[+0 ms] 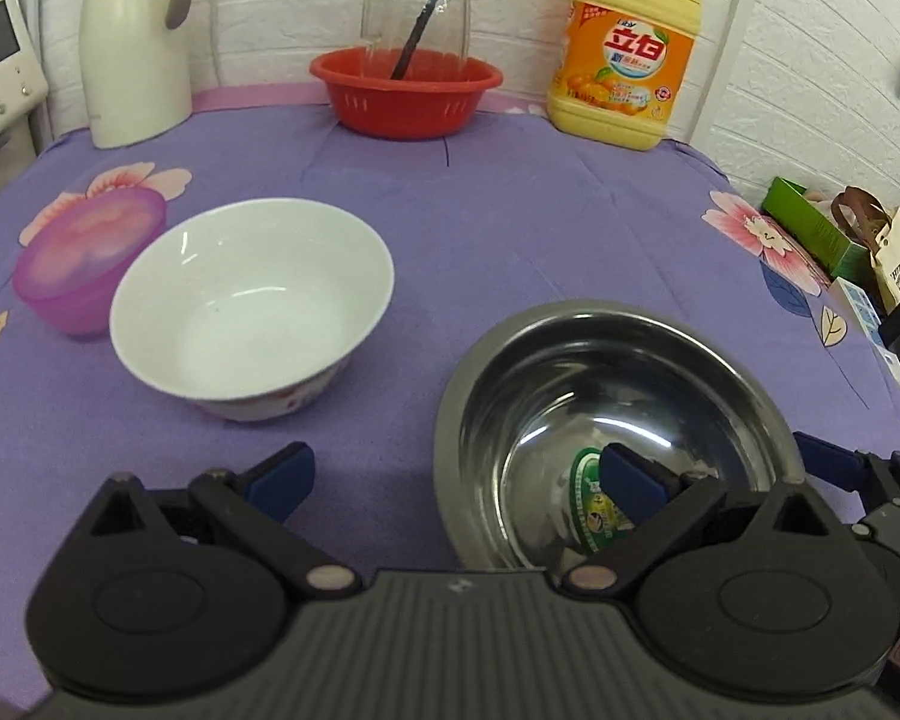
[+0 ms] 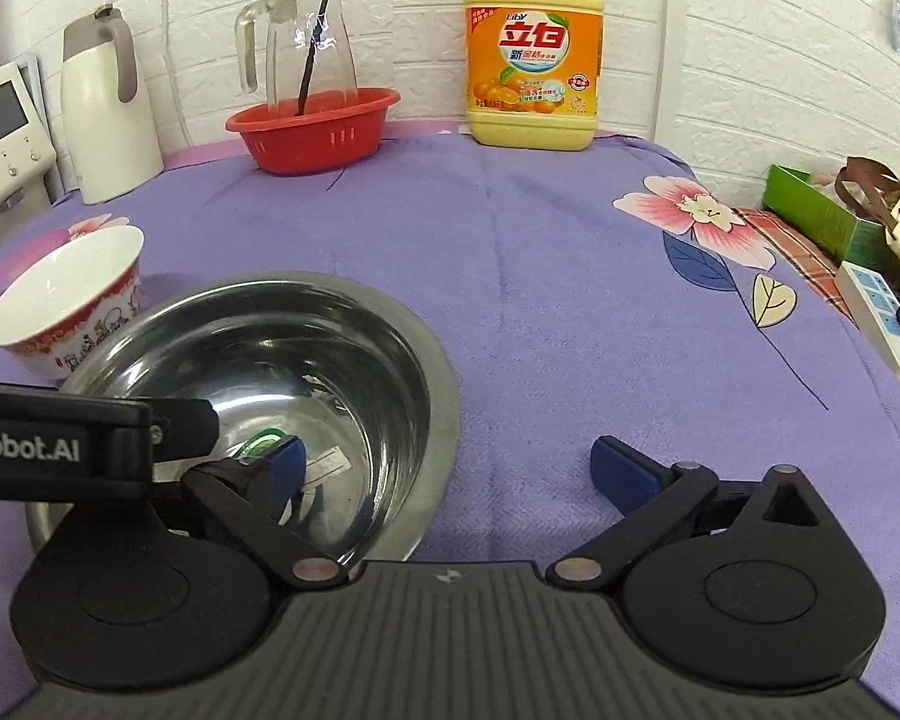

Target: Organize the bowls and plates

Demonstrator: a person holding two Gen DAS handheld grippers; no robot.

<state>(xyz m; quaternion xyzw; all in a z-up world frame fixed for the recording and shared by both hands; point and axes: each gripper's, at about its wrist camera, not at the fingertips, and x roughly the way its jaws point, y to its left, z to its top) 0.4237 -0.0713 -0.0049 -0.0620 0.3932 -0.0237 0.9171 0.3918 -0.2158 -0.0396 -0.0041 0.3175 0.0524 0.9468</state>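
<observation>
A steel bowl (image 1: 624,396) with a green label inside sits on the purple cloth; it also shows in the right wrist view (image 2: 306,354). A white ceramic bowl (image 1: 252,306) stands to its left, seen too in the right wrist view (image 2: 66,300). A small purple bowl (image 1: 84,264) is further left. My left gripper (image 1: 456,480) is open, straddling the steel bowl's left rim, its right finger inside the bowl. My right gripper (image 2: 450,468) is open, straddling the right rim, its left finger inside.
At the back stand a white kettle (image 1: 132,42), a red basket (image 1: 405,93) holding a glass pitcher (image 1: 417,0), and a yellow detergent jug (image 1: 627,54). A green box (image 1: 810,228) and a power strip (image 2: 882,318) lie at the right edge.
</observation>
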